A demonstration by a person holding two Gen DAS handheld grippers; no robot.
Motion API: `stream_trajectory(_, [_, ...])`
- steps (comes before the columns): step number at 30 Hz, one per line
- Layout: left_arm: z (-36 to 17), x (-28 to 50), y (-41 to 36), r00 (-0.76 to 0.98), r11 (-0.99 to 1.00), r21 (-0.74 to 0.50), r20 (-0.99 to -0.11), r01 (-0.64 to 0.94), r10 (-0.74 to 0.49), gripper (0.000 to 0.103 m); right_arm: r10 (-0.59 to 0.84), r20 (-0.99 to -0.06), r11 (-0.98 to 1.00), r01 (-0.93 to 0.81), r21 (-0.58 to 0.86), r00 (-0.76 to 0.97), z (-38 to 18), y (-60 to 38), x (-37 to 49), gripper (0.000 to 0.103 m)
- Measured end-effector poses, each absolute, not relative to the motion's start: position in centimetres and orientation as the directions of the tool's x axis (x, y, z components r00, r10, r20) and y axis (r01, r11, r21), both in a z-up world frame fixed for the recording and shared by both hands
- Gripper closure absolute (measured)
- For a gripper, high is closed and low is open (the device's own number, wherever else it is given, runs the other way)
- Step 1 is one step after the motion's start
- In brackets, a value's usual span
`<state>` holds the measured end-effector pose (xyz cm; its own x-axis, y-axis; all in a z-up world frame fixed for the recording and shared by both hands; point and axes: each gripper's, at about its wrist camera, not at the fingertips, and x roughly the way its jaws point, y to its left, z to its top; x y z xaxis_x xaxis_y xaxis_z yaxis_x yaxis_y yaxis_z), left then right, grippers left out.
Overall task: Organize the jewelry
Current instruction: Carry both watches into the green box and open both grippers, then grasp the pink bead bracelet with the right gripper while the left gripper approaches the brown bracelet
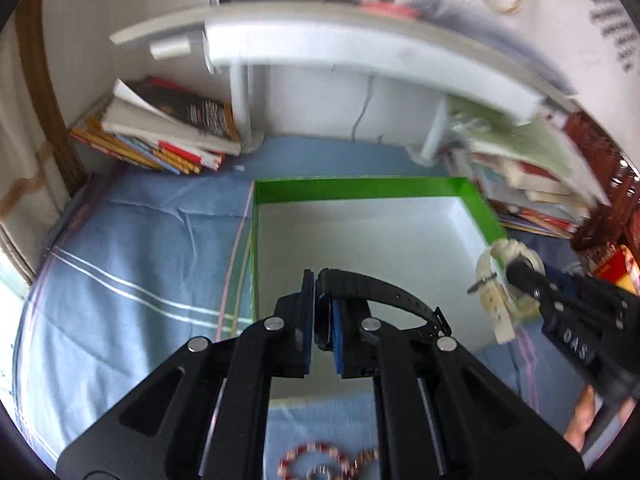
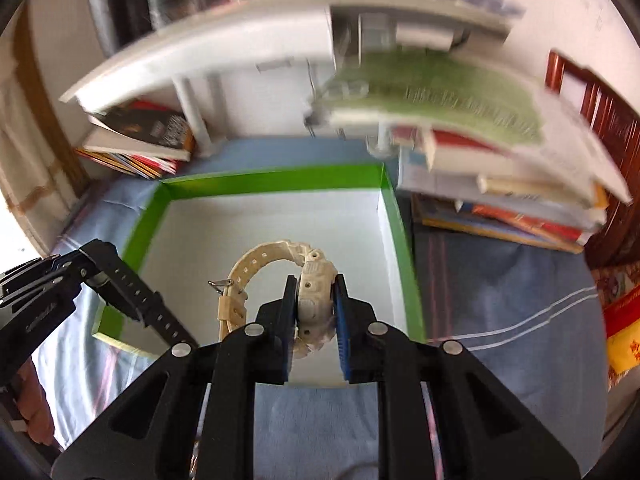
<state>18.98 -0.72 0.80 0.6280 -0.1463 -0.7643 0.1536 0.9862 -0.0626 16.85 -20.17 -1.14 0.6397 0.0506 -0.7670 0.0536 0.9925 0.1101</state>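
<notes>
My left gripper (image 1: 322, 312) is shut on a black watch (image 1: 384, 296) and holds it above the near left part of a green-walled box with a white floor (image 1: 360, 188). My right gripper (image 2: 316, 300) is shut on a cream watch (image 2: 312, 280) and holds it above the near part of the same box (image 2: 272, 178). The cream watch (image 1: 504, 276) and right gripper show at the right of the left wrist view; the black watch (image 2: 140, 296) and left gripper show at the left of the right wrist view. Red beaded bracelets (image 1: 316, 460) lie on the blue cloth below my left gripper.
A blue striped cloth (image 1: 132, 256) covers the surface. Stacks of books stand at the back left (image 1: 160, 132) and at the right (image 2: 500, 184). A white shelf (image 1: 320, 44) overhangs the back.
</notes>
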Motion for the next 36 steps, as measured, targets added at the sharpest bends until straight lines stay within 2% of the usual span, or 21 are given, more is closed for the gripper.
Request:
stream_trajectory(5, [-2.6,21.3,-1.8,0.581,0.989,-0.045,-0.805,0.138,-0.118,0.093,0.042,-0.799,0.991,0.08,0.112,0.6,-3.9,-20.2,18.6,0.084])
stream_trajectory(7, [-3.1,21.4,-1.9,0.575,0.989,-0.043,-0.81,0.141,-0.117,0.073,0.032,-0.803,0.992,0.082,0.1,0.596,-4.2,-19.9,18.4,0.082])
stream_trajectory(8, [-3.0,21.1,-1.9,0.582,0.989,-0.039,-0.805,0.143,-0.116,0.052,0.029,-0.798,0.992,0.08,0.096,0.602,-4.0,-20.0,18.1,0.077])
stream_trajectory(9, [-2.7,20.7,-1.9,0.594,0.989,-0.035,-0.796,0.145,-0.115,0.044,0.025,-0.79,0.993,0.076,0.091,0.613,-3.5,-20.0,17.5,0.073])
stream_trajectory(11, [-1.7,19.1,-1.6,0.62,0.988,-0.001,-0.779,0.154,-0.097,0.042,0.022,-0.769,0.993,0.073,0.089,0.639,-2.2,-20.2,15.8,0.054])
stream_trajectory(13, [-0.7,17.3,-1.1,0.636,0.986,0.007,-0.765,0.164,-0.1,0.035,0.034,-0.737,0.994,0.057,0.098,0.676,-0.8,-20.7,12.8,0.048])
stream_trajectory(15, [0.1,14.6,0.2,0.657,0.987,0.012,-0.747,0.159,-0.097,0.022,0.034,-0.723,0.993,0.055,0.1,0.69,-0.4,-21.4,10.1,0.043])
stream_trajectory(19, [-1.7,9.8,2.1,0.639,0.99,0.041,-0.768,0.132,-0.053,0.019,-0.01,-0.754,0.991,0.109,0.082,0.656,-2.9,-23.5,5.3,0.041])
stream_trajectory(22, [-4.6,7.7,2.1,0.565,0.982,0.067,-0.824,0.174,-0.044,0.019,-0.035,-0.803,0.985,0.158,0.074,0.595,-5.9,-24.8,3.0,0.041])
stream_trajectory(26, [-6.6,5.1,1.2,0.526,0.966,0.095,-0.849,0.241,-0.048,0.019,-0.011,-0.828,0.977,0.184,0.112,0.561,-7.7,-25.7,1.2,0.041])
stream_trajectory(30, [-7.0,3.7,0.5,0.521,0.963,0.083,-0.851,0.257,-0.066,0.019,0.038,-0.822,0.983,0.125,0.132,0.568,-7.6,-24.0,0.8,0.041])
stream_trajectory(36, [-8.6,2.5,-0.7,0.535,0.974,0.133,-0.845,0.183,0.015,0.019,0.116,-0.81,0.993,-0.042,0.112,0.574,-6.9,-19.1,1.3,0.041])
